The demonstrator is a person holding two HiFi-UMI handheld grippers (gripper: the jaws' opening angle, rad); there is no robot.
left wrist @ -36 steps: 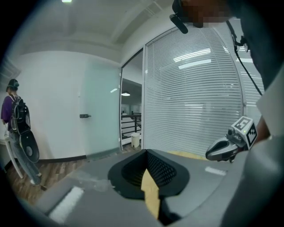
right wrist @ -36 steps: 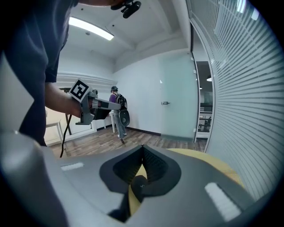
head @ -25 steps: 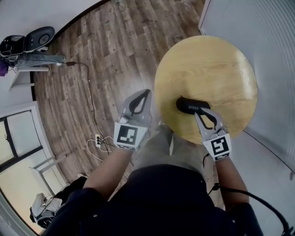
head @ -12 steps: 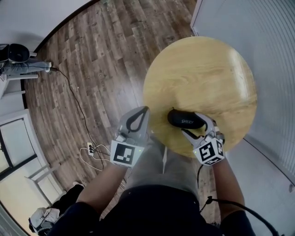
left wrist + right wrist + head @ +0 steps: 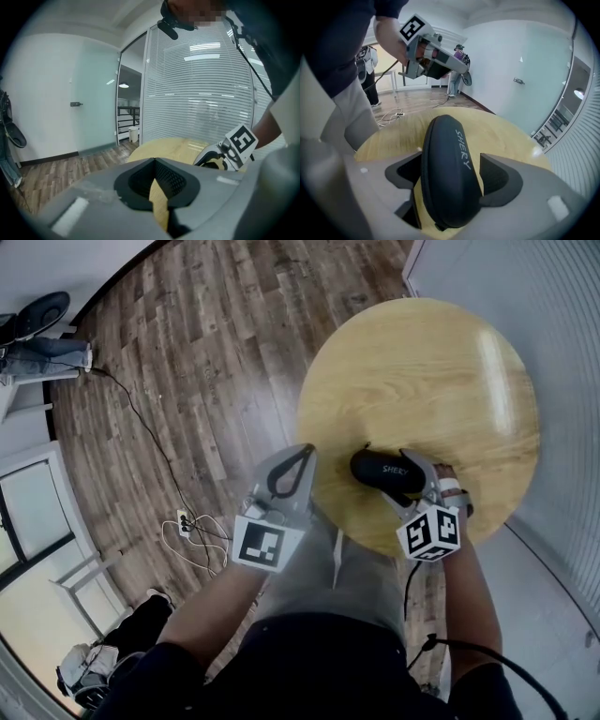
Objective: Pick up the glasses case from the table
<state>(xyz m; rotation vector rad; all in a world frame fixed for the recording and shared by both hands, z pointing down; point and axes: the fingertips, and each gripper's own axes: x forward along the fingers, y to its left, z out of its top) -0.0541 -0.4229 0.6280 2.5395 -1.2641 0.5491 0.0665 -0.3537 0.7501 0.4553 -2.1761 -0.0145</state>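
Head view — glasses case (image 5: 375, 468) end, stretch of table rim (image 5: 306, 418) hidden behind right gripper (image 5: 401, 480).

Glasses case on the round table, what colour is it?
The glasses case is black with pale lettering, clearest in the right gripper view.
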